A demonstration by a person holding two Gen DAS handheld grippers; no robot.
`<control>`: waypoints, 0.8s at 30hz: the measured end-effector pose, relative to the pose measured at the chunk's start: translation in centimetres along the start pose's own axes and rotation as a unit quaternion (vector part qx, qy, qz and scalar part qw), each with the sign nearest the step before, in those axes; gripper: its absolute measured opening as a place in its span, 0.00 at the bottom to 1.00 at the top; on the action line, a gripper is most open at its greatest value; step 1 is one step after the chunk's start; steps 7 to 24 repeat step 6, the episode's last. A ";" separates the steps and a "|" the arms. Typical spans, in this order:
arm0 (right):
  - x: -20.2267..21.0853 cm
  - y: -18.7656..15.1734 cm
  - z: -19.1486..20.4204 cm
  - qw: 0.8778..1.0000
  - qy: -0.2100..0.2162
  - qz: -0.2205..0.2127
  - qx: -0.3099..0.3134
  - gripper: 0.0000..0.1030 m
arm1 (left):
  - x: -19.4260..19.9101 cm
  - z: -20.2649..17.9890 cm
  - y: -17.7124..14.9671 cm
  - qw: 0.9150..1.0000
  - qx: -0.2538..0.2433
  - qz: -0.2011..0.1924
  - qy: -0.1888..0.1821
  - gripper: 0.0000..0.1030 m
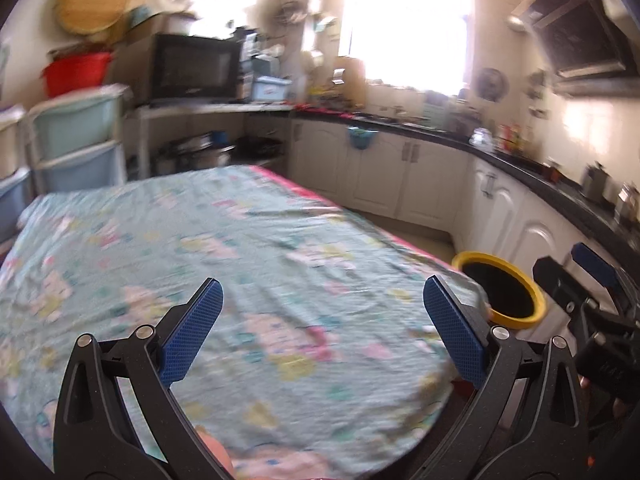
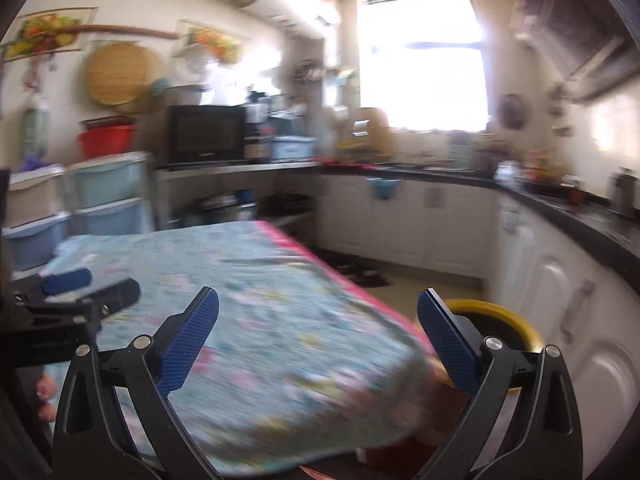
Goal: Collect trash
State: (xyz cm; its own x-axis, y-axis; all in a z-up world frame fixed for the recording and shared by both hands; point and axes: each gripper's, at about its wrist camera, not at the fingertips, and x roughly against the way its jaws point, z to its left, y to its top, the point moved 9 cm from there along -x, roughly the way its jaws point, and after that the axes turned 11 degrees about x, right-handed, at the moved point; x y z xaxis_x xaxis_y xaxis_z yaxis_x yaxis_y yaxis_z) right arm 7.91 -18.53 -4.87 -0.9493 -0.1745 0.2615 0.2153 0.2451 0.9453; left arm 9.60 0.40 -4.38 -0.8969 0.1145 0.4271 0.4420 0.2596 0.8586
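Note:
My left gripper [image 1: 323, 300] is open and empty above the near part of a table with a teal floral cloth [image 1: 224, 248]. My right gripper [image 2: 318, 312] is open and empty above the table's right edge [image 2: 280, 320]. A yellow-rimmed bin with a dark inside [image 1: 500, 290] stands on the floor just right of the table; it also shows in the right wrist view [image 2: 508, 320], partly behind my right finger. I see no trash on the cloth. The right gripper shows at the right edge of the left wrist view [image 1: 580, 280], and the left gripper at the left of the right wrist view [image 2: 76, 288].
White cabinets under a black counter [image 1: 520, 168] curve along the right wall. Plastic drawer units [image 1: 76, 140] stand at the far left, with a red tub [image 1: 76, 72] on top. A microwave [image 1: 192, 68] sits on a shelf at the back. Both views are blurred.

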 end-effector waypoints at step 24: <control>-6.2 5.9 13.0 0.973 0.226 0.022 0.053 0.94 | 2.3 16.7 2.5 0.975 0.110 -0.002 0.192 0.90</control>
